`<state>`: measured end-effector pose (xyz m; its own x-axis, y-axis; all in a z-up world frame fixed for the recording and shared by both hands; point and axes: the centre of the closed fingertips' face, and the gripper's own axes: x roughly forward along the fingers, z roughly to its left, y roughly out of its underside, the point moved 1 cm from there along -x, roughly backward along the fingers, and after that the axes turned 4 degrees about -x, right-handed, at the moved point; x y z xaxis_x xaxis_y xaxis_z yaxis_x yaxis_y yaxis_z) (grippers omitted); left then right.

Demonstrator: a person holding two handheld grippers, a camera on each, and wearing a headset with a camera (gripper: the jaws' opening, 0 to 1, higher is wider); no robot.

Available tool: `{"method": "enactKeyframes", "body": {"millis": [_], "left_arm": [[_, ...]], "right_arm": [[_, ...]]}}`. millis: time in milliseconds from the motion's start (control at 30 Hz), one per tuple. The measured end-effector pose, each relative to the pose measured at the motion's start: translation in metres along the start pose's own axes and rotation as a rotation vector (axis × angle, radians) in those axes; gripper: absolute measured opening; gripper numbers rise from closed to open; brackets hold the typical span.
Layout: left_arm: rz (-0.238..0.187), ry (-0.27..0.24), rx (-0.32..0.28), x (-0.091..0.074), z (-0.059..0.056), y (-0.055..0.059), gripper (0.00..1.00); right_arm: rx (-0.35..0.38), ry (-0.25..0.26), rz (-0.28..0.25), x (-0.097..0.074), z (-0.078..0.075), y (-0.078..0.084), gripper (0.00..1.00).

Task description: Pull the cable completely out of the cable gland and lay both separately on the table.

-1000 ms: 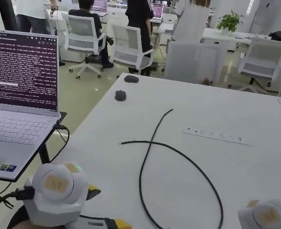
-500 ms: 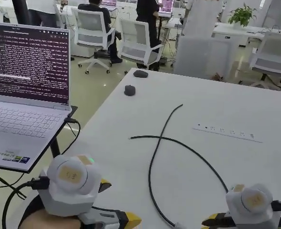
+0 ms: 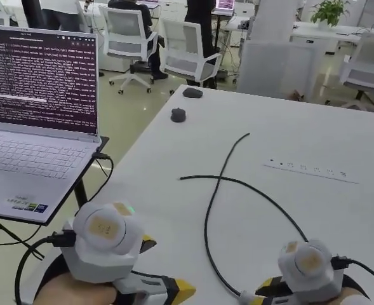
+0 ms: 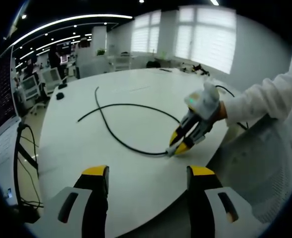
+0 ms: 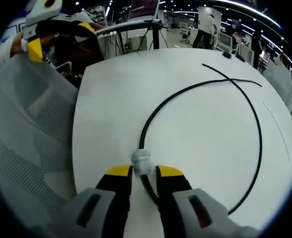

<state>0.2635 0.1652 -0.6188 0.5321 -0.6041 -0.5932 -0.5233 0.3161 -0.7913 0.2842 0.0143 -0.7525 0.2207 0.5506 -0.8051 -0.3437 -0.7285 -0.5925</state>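
Straddling the cable [image 3: 206, 222] just behind the white gland [image 5: 141, 159], lower centre of right gripper view, your R claw [image 5: 145, 173] is nearly pressed together; can't tell if it bites. Gland lies dead ahead along cable's axis on the surface [image 5: 195, 129]. L claw [image 4: 145, 171] spread, empty, farther off.

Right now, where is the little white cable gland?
In the right gripper view, the cable gland sits on the black cable, just ahead of the right gripper, near the table edge closest to the person.
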Motion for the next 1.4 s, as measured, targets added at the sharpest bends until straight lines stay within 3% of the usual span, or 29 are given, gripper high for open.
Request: {"method": "enactKeyframes", "body": {"millis": [67, 100, 133, 233, 400, 533, 633, 700, 767, 900, 1000, 1033, 1100, 1200, 1333, 1400], "left_arm": [[-0.001, 0.0, -0.003, 0.0, 0.0, 0.0, 0.64], [0.0, 0.0, -0.003, 0.0, 0.0, 0.0, 0.64], [0.001, 0.0, -0.004, 0.001, 0.0, 0.0, 0.64], [0.006, 0.005, 0.001, 0.001, -0.001, 0.0, 0.64], [0.01, 0.013, 0.013, 0.002, -0.003, 0.0, 0.64], [0.011, 0.034, 0.007, 0.003, -0.006, 0.001, 0.63], [-0.009, 0.053, 0.008, 0.003, -0.009, -0.003, 0.6], [-0.028, 0.065, 0.02, 0.002, -0.012, -0.007, 0.58], [-0.064, 0.074, 0.06, 0.001, -0.015, -0.015, 0.55], [-0.141, 0.152, 0.098, 0.0, -0.03, -0.034, 0.53], [-0.131, 0.178, 0.123, 0.003, -0.036, -0.04, 0.53], [-0.144, 0.23, 0.124, 0.007, -0.046, -0.048, 0.54], [-0.164, 0.27, 0.136, 0.009, -0.053, -0.058, 0.54], [-0.175, 0.316, 0.14, 0.014, -0.063, -0.074, 0.5], [-0.16, 0.359, 0.171, 0.022, -0.072, -0.085, 0.46], [-0.181, 0.404, 0.173, 0.024, -0.083, -0.092, 0.44]], "right_arm": [[-0.013, 0.006, 0.006, 0.003, 0.0, 0.001, 0.15], [-0.036, 0.017, -0.027, 0.004, -0.002, -0.004, 0.13], [-0.007, 0.018, -0.005, 0.003, -0.001, -0.002, 0.13], [-0.024, -0.006, -0.016, 0.002, 0.002, -0.004, 0.13], [-0.007, -0.002, -0.001, -0.003, 0.0, -0.005, 0.12], [0.038, -0.034, 0.005, -0.015, 0.004, -0.013, 0.11], [0.005, -0.039, -0.009, -0.03, 0.006, -0.021, 0.11], [-0.019, -0.024, -0.047, -0.043, 0.006, -0.033, 0.11], [-0.042, -0.008, -0.086, -0.058, 0.009, -0.045, 0.11], [-0.118, 0.03, -0.123, -0.088, 0.012, -0.061, 0.11], [-0.153, 0.038, -0.147, -0.105, 0.017, -0.068, 0.1], [-0.163, 0.042, -0.162, -0.114, 0.02, -0.073, 0.1], [-0.193, 0.057, -0.174, -0.123, 0.021, -0.077, 0.1], [-0.254, 0.09, -0.175, -0.138, 0.024, -0.083, 0.1], [-0.293, 0.118, -0.195, -0.152, 0.029, -0.094, 0.1], [-0.331, 0.131, -0.191, -0.158, 0.032, -0.097, 0.11]]}}
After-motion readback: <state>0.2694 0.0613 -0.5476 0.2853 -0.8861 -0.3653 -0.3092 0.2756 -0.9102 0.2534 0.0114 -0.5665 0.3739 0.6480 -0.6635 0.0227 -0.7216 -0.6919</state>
